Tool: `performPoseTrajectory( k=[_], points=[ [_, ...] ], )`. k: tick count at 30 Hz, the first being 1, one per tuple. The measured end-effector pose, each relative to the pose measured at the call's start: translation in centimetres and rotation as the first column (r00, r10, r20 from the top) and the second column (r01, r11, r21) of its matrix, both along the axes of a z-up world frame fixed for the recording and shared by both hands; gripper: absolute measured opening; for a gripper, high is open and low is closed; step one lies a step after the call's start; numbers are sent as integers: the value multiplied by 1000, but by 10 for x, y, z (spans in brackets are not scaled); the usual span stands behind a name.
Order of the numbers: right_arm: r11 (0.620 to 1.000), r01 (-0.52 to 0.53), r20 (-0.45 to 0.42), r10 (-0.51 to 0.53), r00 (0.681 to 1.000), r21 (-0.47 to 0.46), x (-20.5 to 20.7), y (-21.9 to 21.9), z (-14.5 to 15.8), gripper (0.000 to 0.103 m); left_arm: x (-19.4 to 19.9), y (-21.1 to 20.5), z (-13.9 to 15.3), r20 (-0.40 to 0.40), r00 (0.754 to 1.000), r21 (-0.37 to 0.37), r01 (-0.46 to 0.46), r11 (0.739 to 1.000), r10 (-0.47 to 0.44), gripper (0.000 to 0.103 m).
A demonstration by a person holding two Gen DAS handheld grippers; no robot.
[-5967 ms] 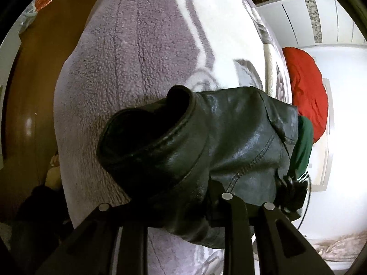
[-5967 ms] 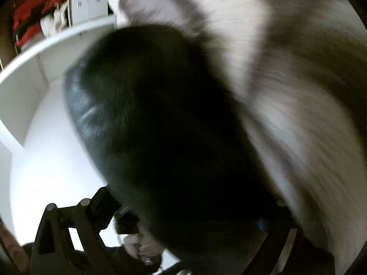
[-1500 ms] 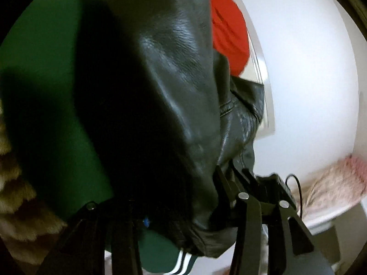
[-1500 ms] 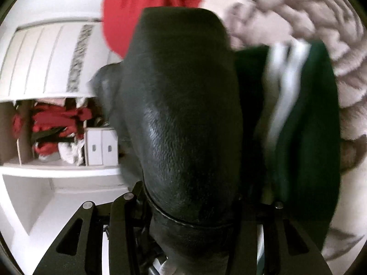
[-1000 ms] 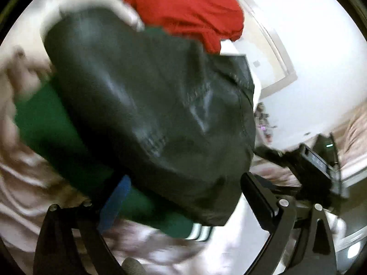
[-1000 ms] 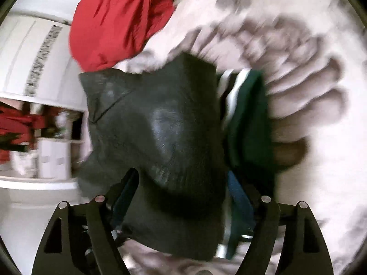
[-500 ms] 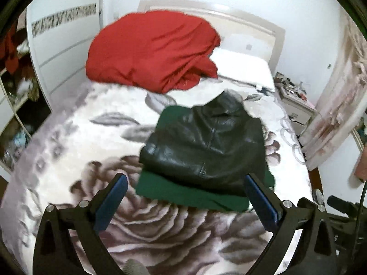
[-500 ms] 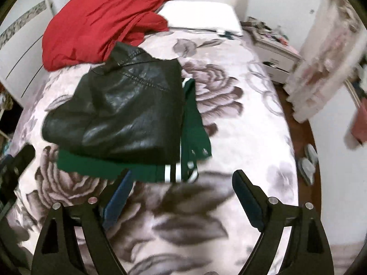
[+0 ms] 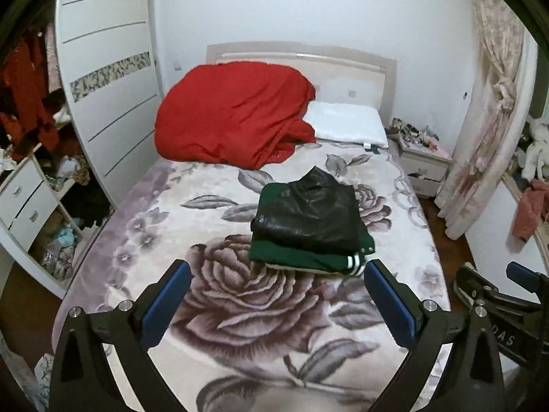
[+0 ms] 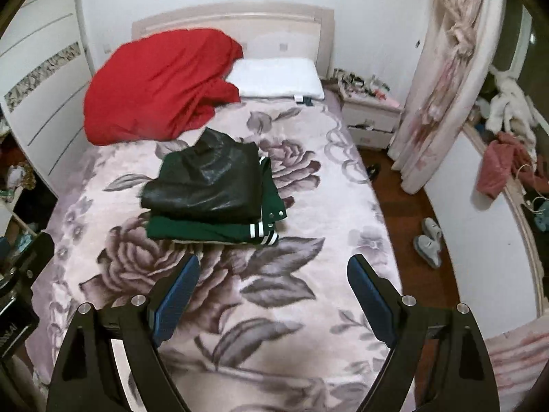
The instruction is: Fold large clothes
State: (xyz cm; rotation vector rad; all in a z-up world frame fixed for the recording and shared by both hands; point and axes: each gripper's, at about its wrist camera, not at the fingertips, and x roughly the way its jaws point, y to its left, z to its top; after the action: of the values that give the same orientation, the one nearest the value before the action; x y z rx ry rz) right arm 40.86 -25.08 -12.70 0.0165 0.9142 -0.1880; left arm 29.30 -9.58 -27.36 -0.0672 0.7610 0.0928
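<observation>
Folded on the bed (image 9: 144, 240), the black leather jacket (image 9: 308, 213) lies atop the green jacket (image 10: 206, 230), likely heavy, stiffish and slick, best gripped at its thick folded edges, while the left gripper (image 9: 274, 295) and right gripper (image 10: 272, 286) hang well back, fingers spread and empty.

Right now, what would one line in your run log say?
left hand-held gripper: open, empty | right hand-held gripper: open, empty | black leather jacket: folded, atop folded green garment | bed: beneath stack
</observation>
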Motion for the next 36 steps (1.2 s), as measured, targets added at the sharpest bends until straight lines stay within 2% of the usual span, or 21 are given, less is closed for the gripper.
performPoseTrajectory(
  k=[2, 7, 15, 26, 36],
  points=[
    [1000, -10, 18, 11, 1000, -15, -33, 4, 26, 90, -23, -1, 20, 8, 1000, -13, -7, 1000, 7, 103],
    [999, -31, 84, 32, 996, -22, -104, 9, 82, 90, -65, -7, 55, 40, 999, 8, -19, 1000, 18, 103],
    [998, -45, 176, 52, 983, -43, -190, 11, 148, 90, -109, -18, 87, 80, 997, 40, 1, 999, -4, 103],
    [998, -38, 244, 51, 968, -59, -256, 7, 192, 90, -144, -16, 101, 122, 992, 33, -21, 999, 17, 103],
    [996, -59, 261, 75, 962, -70, -264, 9, 205, 95, -154, -18, 103, 152, 988, 61, -39, 997, 29, 103]
  ],
)
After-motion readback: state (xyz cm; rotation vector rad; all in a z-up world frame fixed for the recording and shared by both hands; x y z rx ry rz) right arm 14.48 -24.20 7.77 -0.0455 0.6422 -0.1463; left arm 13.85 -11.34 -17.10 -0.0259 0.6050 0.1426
